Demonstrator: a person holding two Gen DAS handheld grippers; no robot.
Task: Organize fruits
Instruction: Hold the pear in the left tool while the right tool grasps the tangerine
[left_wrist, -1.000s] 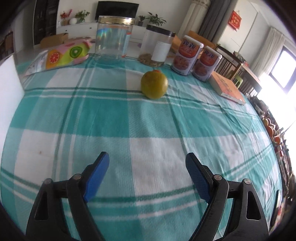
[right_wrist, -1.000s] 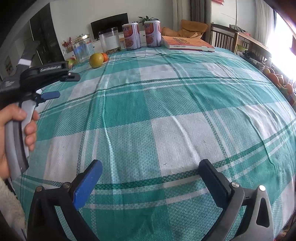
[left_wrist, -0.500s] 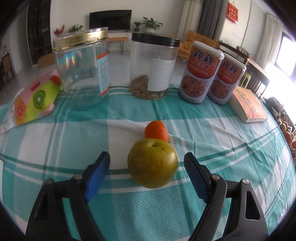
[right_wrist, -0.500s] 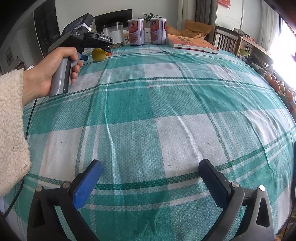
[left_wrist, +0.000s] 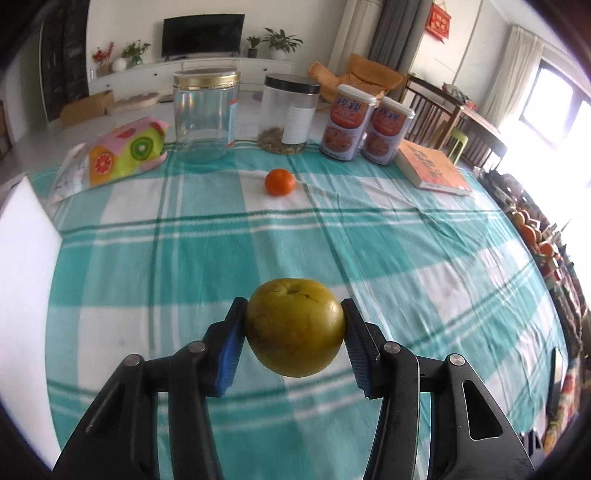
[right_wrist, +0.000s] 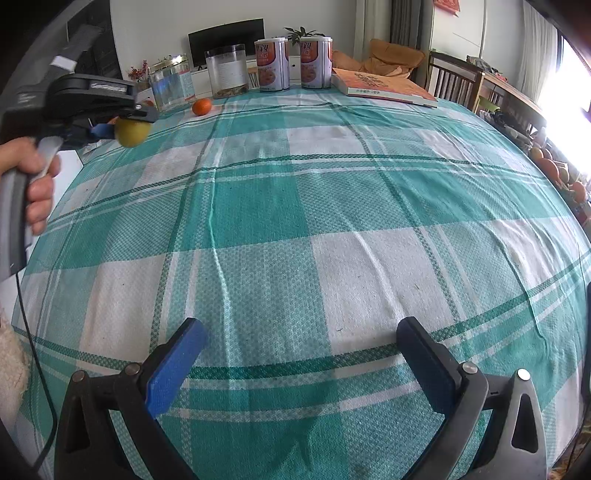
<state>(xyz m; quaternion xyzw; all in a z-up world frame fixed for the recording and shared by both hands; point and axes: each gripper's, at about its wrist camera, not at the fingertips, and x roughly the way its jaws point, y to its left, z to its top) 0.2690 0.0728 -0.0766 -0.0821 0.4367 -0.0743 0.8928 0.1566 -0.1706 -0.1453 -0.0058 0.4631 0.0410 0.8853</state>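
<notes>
Jaws of the left gripper (left_wrist: 294, 345) clamp the green fruit (left_wrist: 295, 326) between them.

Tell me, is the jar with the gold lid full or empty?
Empty, it seems. The gold-lidded jar is clear, and only the room behind shows through its sides. Its lid is on.

The checked cloth (right_wrist: 295, 206) lies bare across its middle and near side, open to a gripper from either hand. Obstacles crowd the far edge: pouch (left_wrist: 118, 153), gold-lidded jar (left_wrist: 205, 114), black-lidded jar (left_wrist: 290, 110), two cans (left_wrist: 365, 125) touching, and a book (left_wrist: 430, 168). A tangerine (left_wrist: 280, 181) sits alone just before the jars, well apart from the pouch and book.
</notes>
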